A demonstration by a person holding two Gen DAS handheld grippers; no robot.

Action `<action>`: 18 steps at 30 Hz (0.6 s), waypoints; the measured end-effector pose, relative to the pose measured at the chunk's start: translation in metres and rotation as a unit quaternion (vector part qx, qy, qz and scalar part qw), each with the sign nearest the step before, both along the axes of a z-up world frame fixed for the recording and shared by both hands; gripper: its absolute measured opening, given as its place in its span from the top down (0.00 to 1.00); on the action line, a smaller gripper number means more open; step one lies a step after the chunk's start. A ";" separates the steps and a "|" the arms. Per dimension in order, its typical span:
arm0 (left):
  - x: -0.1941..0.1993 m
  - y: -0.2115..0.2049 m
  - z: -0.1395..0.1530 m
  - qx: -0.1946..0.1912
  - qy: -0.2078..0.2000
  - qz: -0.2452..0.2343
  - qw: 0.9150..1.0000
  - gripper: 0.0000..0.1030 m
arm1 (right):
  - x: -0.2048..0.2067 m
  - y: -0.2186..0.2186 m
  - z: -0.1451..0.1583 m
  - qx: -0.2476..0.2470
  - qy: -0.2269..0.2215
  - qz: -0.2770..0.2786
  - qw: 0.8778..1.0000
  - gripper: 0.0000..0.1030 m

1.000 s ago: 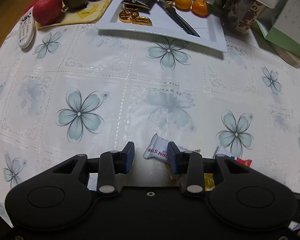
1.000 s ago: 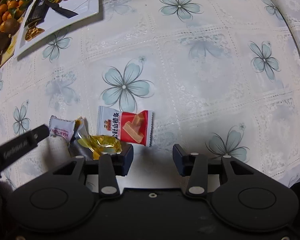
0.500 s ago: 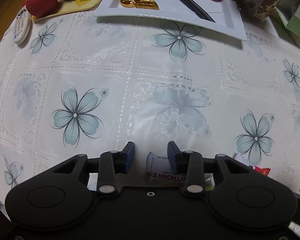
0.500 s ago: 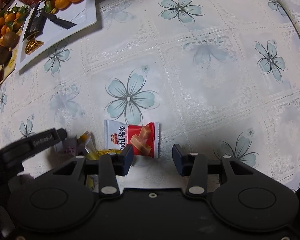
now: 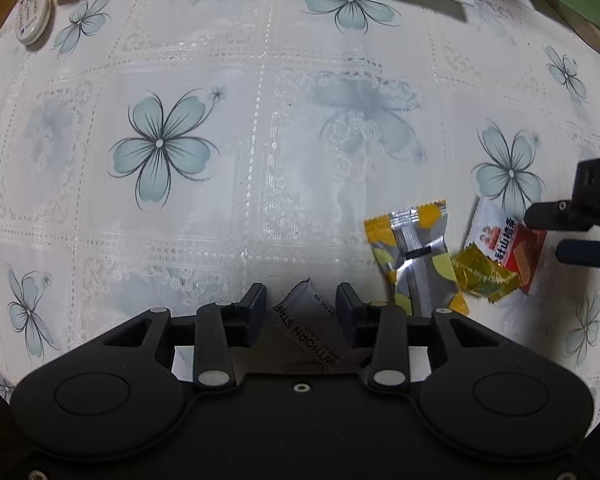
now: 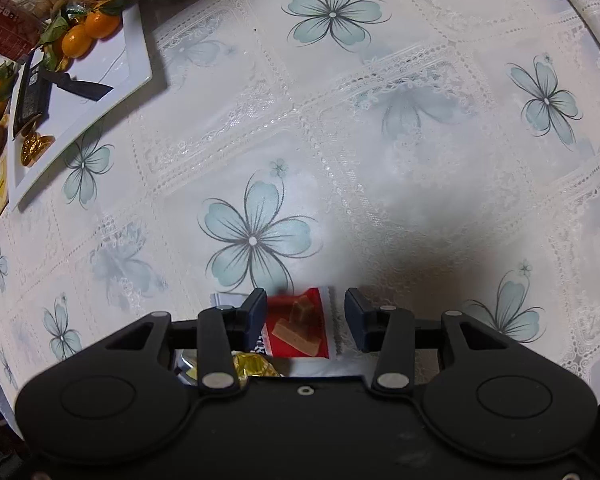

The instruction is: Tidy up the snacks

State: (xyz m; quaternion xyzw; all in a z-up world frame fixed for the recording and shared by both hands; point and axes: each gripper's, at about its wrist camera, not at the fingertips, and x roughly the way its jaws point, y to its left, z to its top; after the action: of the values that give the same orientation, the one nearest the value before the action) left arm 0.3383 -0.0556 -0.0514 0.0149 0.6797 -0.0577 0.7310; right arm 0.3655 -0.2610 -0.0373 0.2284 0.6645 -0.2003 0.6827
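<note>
Four snacks loose on floral cloth (image 5: 228, 208), clustered near both grippers. White tray (image 6: 112, 76) far off at cloth edge, holding oranges (image 6: 86, 34), knife (image 6: 82, 87), gold coins (image 6: 34, 147); likely destination, by judgement only.

Left gripper (image 5: 301, 305): jaws wide, straddling white packet (image 5: 308, 320), neither pad seen touching it. Right gripper (image 6: 306, 309): jaws wide, over red-and-white packet (image 6: 296, 326), left pad above its white end, right pad clear of its edge.

Silver-yellow packet (image 5: 416, 260) flat, just right of left gripper. Gold candy (image 5: 482, 274) between it and red packet, touching both.

Step in hand: pre-grasp, both sides. Nothing lifted yet.

Next: close each pair squarely across packet, pinch crimped body not air; thin film prone to slipping or sliding on cloth. Then carry toward tray.
</note>
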 end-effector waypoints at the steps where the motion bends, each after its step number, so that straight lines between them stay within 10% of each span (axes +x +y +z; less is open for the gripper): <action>1: -0.002 0.002 0.000 -0.003 0.003 -0.001 1.000 0.54 | 0.002 0.002 -0.002 -0.004 0.002 0.001 1.000 0.56; 18: -0.006 0.040 0.018 -0.001 -0.018 0.017 1.000 0.54 | -0.014 0.019 -0.009 -0.001 0.039 0.070 0.997 0.56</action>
State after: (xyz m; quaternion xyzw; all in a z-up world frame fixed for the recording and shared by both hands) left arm 0.3323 -0.0157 -0.0338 0.0036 0.6662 -0.0456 0.7443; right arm 0.3519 -0.2415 -0.0467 0.1723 0.7046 -0.1612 0.6693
